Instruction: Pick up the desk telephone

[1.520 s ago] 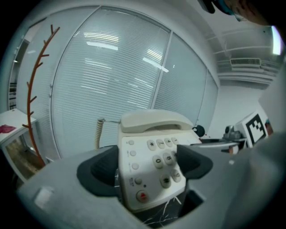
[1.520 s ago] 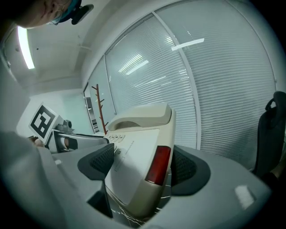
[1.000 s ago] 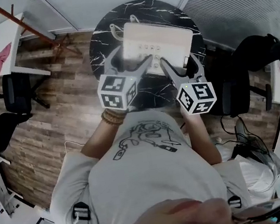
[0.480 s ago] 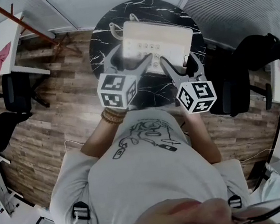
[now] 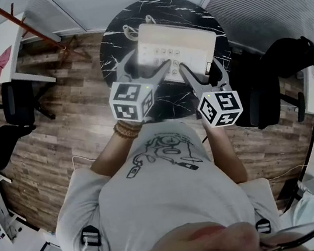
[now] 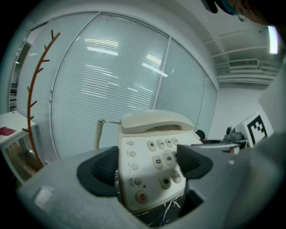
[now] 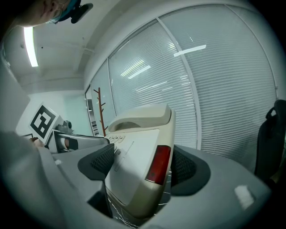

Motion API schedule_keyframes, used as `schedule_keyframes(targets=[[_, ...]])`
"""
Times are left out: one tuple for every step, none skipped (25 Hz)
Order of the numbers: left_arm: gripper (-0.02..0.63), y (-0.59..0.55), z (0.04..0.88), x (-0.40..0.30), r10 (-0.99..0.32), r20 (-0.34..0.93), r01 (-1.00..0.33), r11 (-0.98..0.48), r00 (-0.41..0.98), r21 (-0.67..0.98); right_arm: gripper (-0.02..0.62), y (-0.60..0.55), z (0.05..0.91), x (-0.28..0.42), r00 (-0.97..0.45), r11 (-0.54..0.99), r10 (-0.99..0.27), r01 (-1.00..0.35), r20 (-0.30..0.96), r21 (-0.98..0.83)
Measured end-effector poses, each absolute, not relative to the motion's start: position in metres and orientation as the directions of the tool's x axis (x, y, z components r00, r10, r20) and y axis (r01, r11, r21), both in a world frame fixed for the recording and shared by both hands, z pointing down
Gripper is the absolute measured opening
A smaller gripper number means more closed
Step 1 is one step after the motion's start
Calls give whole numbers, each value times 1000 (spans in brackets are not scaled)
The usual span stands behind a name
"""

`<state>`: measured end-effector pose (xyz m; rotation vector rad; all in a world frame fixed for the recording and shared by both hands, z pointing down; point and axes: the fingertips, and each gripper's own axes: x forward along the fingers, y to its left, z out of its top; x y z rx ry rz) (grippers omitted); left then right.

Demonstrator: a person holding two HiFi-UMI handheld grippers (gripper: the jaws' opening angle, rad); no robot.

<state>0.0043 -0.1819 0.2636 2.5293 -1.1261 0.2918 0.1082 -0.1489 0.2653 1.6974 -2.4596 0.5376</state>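
A beige desk telephone [image 5: 177,45] sits on the round black marble table [image 5: 112,37], its handset [image 6: 154,121] on the cradle at the far end. My left gripper [image 5: 146,65] is shut on the phone's near left corner: one pad lies against the side, the other over the keypad [image 6: 163,159]. My right gripper [image 5: 202,72] is shut on the near right corner, pads on either side of the body [image 7: 138,152] by its red panel [image 7: 157,163]. A coiled cord [image 6: 97,134] hangs behind the phone on the left. Marble shows under the phone's front edge.
A red-brown coat stand [image 5: 29,30] and a white desk [image 5: 1,55] stand at the left, with black office chairs [image 5: 18,105] beside them. Another black chair [image 5: 288,57] is close to the table's right. Window blinds run behind the table. The floor is wood.
Almost nothing has moved; both grippers stay clamped on the phone's near corners, with only a slight shift of the right one.
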Motion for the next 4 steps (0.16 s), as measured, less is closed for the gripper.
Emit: schedule_keyframes(targets=[[411,-182,264,5,-675,326,-748,-620,662,237,390,-149,266,109,-371,313,-884,-922,284,-229],[411,-183,264,6,-674,327,-748,-620,662,237,390,-150,266,109,-370,312,-884,-922,284,-230],[411,-183,264,6,-674,327,-748,-620,662,237,390,-150,266,110,-370,311,-884,-922,285,-231],[411,-184,265,6,-673,328,-748,-620,663,237,390,-151,266,110,-370,311,-884,-922,285,-232]])
